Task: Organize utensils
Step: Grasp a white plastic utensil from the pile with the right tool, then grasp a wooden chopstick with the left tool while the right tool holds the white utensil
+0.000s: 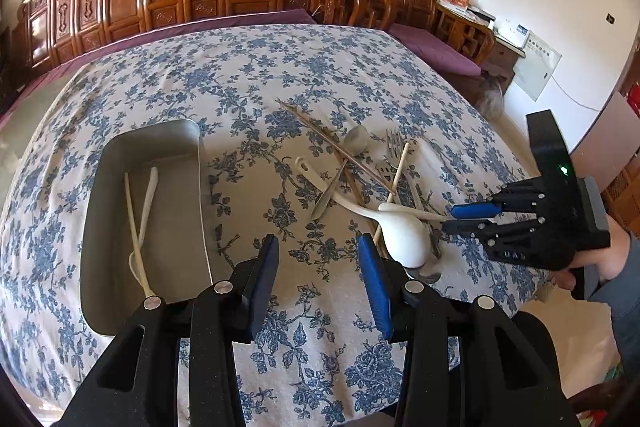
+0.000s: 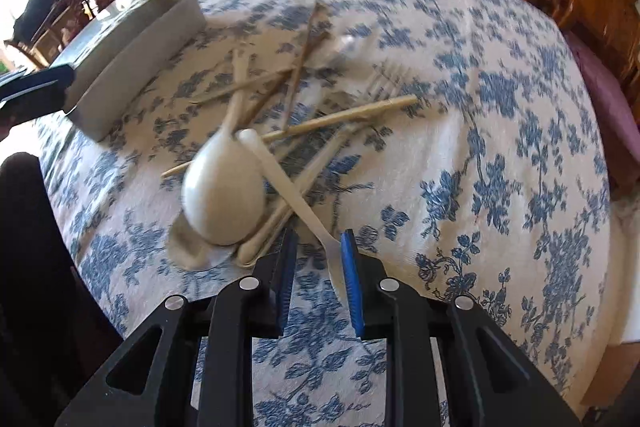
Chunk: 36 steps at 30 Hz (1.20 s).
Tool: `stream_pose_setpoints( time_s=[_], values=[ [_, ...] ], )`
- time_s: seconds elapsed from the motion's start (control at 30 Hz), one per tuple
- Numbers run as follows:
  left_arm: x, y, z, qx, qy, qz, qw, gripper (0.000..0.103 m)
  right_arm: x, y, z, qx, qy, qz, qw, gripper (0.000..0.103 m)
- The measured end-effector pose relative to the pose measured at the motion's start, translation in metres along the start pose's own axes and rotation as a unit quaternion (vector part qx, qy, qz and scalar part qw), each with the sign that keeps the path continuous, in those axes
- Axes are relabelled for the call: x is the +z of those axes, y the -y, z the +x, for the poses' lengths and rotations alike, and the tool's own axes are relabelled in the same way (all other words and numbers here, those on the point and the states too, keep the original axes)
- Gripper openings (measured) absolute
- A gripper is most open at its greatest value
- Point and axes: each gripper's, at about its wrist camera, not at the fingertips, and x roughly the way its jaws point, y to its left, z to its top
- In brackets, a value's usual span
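- A metal tray [image 1: 144,155] sits toward the surface's [image 1: 248,67] left edge, with a white spoon [image 1: 141,227] and a chopstick inside.
- The left tool [image 1: 318,255] hangs released over the near edge.
- A utensil pile [image 1: 360,187] lies right of the tray.
- The right tool [image 2: 318,247], partly released, straddles a white spoon handle [image 2: 296,195] near the right edge.

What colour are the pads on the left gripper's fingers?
Blue pads on black fingers, clearest in the left wrist view.
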Motion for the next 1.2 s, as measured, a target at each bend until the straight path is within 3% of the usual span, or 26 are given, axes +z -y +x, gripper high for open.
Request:
stream_pose_setpoints(
  time_s=[0.13,0.33,0.53,0.8,1.07,1.2],
  values=[
    [-0.001,0.000,0.001,0.001,-0.004,-0.001,1.0000,0.039,0.003,-0.006,0.002,-0.024,0.007,-0.024,0.999,0.025],
    [-0.001,0.002,0.007,0.002,-0.012,-0.003,0.9999,0.039,0.010,0.005,0.019,-0.009,-0.014,-0.029,0.999,0.026],
    [0.005,0.012,0.020,-0.004,-0.021,0.002,0.9998,0.039,-0.002,0.011,-0.016,-0.001,0.000,0.005,1.000,0.009],
    [0.017,0.029,0.055,-0.013,-0.043,0.005,0.9990,0.039,-0.020,0.030,-0.059,-0.022,0.031,0.084,0.996,0.008],
    [0.047,0.032,0.092,0.030,-0.049,0.043,0.9974,0.039,-0.024,0.029,-0.090,-0.015,0.055,0.090,0.994,0.008],
    [0.064,0.032,0.112,0.032,-0.066,0.056,0.9957,0.039,-0.028,0.029,-0.096,-0.016,0.059,0.092,0.994,0.008]
  ],
)
